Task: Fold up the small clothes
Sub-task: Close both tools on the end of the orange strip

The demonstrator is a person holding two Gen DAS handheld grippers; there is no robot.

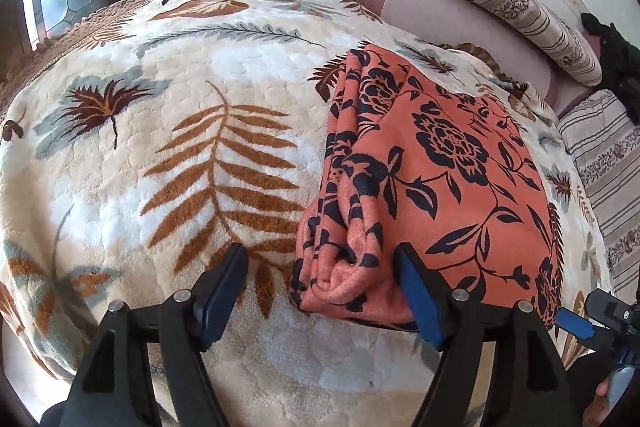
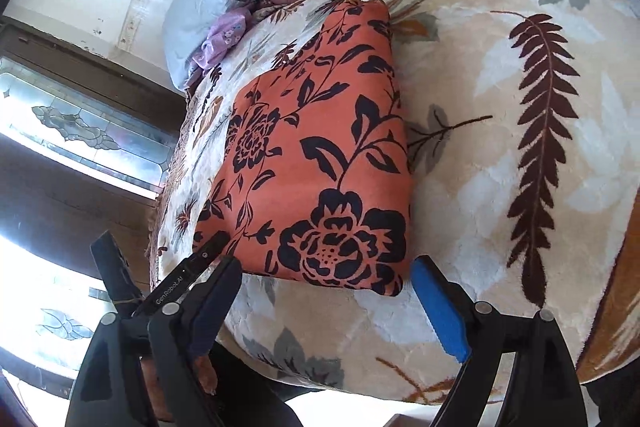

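Both the left gripper [image 1: 322,291] and right gripper [image 2: 326,293] hang spread and empty at the near edge of the folded orange floral garment [image 1: 432,163] on the leaf-print fleece blanket [image 1: 168,131]; soft, light and limp, it looks best pinched at its layered edge.

both grippers [image 1: 322,291] [image 2: 328,291] wide apart

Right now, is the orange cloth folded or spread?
Folded: the orange cloth lies as a compact rectangle, stacked layers showing at its edge.
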